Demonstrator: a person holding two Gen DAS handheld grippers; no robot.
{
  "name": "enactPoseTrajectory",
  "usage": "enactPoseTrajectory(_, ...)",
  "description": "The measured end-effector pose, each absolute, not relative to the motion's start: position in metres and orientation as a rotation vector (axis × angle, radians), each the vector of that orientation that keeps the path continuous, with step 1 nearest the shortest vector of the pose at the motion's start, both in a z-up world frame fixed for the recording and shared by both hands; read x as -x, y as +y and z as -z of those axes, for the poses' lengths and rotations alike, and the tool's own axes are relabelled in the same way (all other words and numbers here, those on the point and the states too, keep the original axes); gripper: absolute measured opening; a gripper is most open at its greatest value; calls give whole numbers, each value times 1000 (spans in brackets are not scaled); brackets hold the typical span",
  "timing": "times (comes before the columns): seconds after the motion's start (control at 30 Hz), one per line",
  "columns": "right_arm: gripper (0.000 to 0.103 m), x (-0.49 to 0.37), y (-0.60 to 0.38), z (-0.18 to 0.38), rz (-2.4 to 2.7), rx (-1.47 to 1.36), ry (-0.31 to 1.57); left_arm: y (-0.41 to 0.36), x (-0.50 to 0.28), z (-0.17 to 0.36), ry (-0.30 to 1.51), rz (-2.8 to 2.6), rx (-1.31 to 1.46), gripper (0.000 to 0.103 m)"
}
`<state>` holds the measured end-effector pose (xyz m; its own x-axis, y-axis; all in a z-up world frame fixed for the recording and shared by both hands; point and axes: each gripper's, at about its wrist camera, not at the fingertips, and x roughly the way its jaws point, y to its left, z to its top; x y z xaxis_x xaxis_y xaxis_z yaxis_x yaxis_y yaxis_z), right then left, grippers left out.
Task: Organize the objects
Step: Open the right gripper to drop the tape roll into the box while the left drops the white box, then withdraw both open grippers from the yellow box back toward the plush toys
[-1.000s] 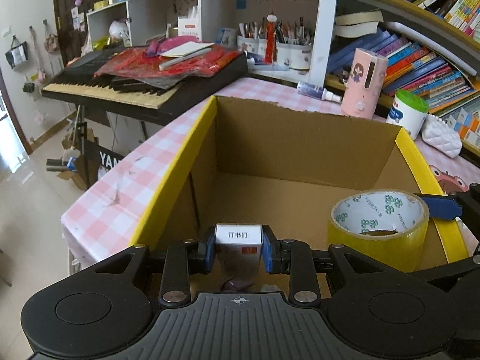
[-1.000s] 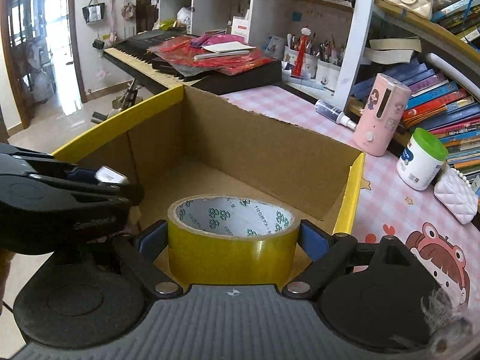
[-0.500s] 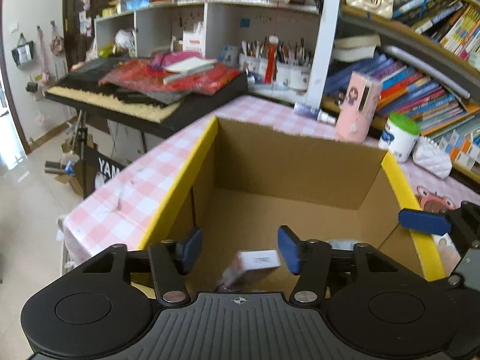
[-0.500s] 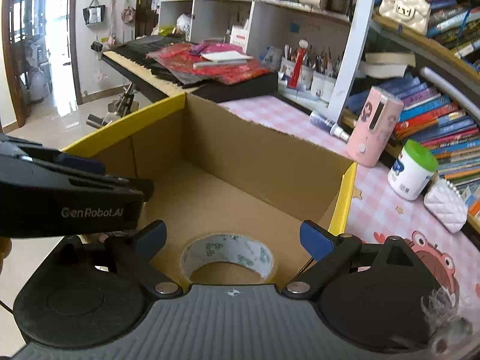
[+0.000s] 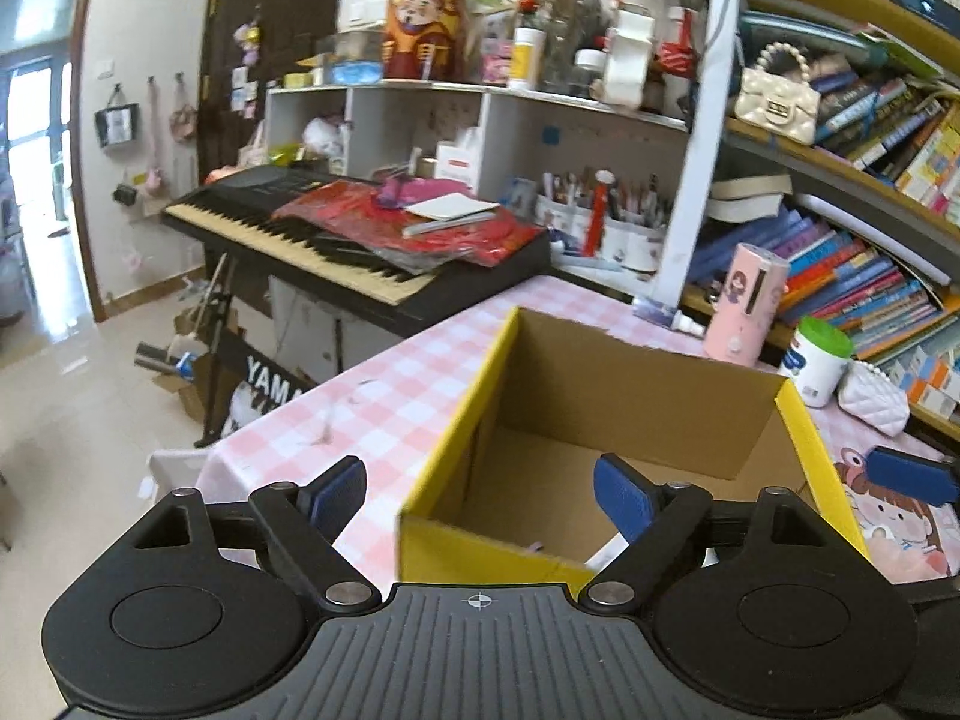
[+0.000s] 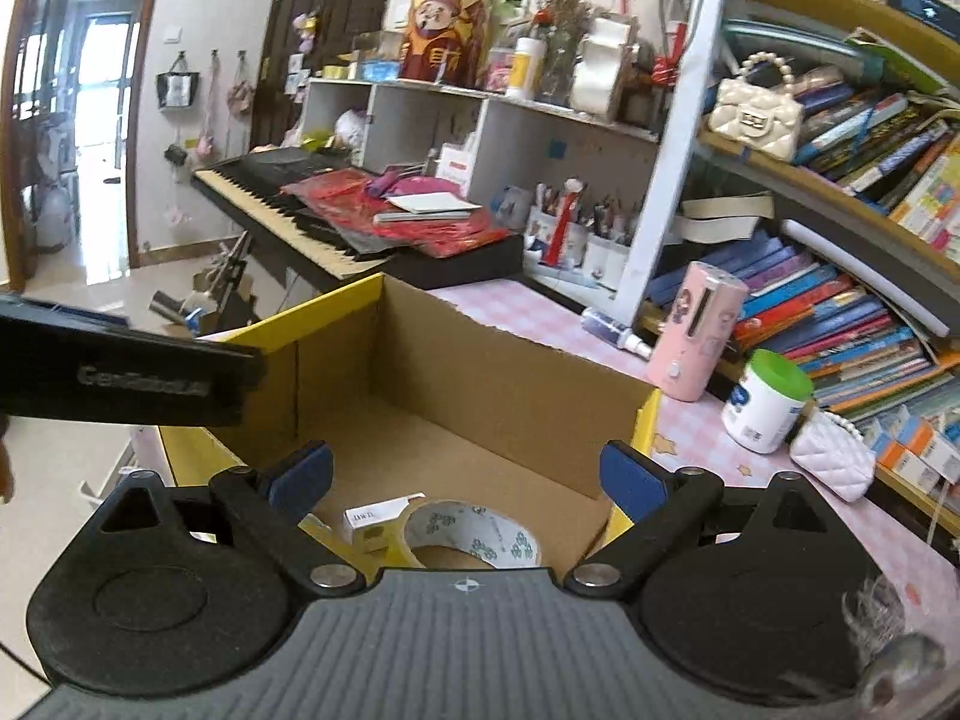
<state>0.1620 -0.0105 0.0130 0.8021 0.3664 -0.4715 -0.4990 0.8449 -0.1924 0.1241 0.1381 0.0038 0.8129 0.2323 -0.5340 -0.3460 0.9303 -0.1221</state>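
Observation:
An open cardboard box with yellow rims point(image 5: 636, 384) point(image 6: 480, 378) stands on the pink checked table. In the right wrist view a roll of yellow tape point(image 6: 474, 537) and a small white staple box point(image 6: 375, 522) lie on the box floor at the near side. My left gripper point(image 5: 480, 495) is open and empty, above the box's near left corner. My right gripper point(image 6: 465, 474) is open and empty, above the box over the tape. The left gripper's side point(image 6: 132, 381) shows at the left of the right wrist view. A blue pad of the right gripper point(image 5: 912, 474) shows in the left wrist view.
A pink device point(image 5: 744, 312) point(image 6: 696, 330), a white jar with green lid point(image 5: 819, 360) point(image 6: 768, 399) and a white quilted purse point(image 5: 873, 399) point(image 6: 831, 462) stand behind the box. A keyboard with red cloth point(image 5: 360, 240) is at the left; bookshelves point(image 5: 852, 264) at the right.
Both grippers opened and dropped the staple box and the tape roll into the cardboard box, then rose and pulled back above it.

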Motion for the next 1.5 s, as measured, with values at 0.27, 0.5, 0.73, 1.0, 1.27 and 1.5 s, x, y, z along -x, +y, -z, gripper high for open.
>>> enactPoseTrajectory(0.27, 96, -137, -21, -17, -350, 253, 447, 149, -99, 4, 569, -299, 236, 86)
enactPoseTrajectory(0.5, 97, -110, -26, -12, -293, 220, 501, 153, -79, 4, 587, -266, 231, 86)
enactPoseTrajectory(0.73, 99, -91, -41, -7, -215, 151, 580, 148, -60, 8, 613, -200, 210, 87)
enactPoseTrajectory(1.0, 99, -62, -43, 6, -174, 115, 643, 149, -26, 17, 676, -181, 193, 89)
enactPoseTrajectory(1.27, 100, -26, -38, 16, -179, 107, 674, 152, 5, 26, 722, -194, 174, 90)
enactPoseTrajectory(1.5, 100, -3, -48, 19, -134, 94, 689, 146, 17, 30, 746, -162, 164, 90)
